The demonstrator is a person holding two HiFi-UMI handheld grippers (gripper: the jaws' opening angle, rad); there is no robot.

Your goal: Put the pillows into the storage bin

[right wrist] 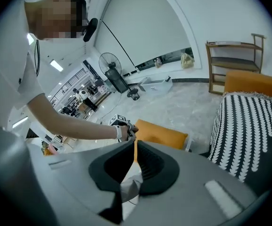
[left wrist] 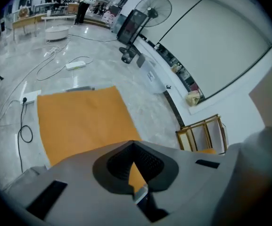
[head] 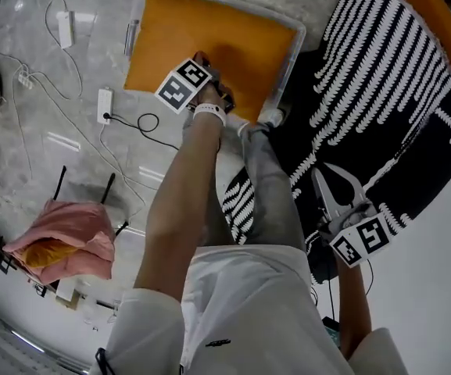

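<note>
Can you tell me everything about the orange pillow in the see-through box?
The orange pillow is big, squarish and plain, and it looks like soft cloth. It lies flat inside the clear plastic storage bin on the floor and fills nearly all of it. The left claw hangs shut over its near edge. Whether it touches the pillow cannot be told.

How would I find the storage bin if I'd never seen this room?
Start at the grey marble floor. The storage bin is the wide clear plastic tub on it, filled by an orange pillow. Only it has see-through walls; the black-and-white pillow beside it lies outside.
</note>
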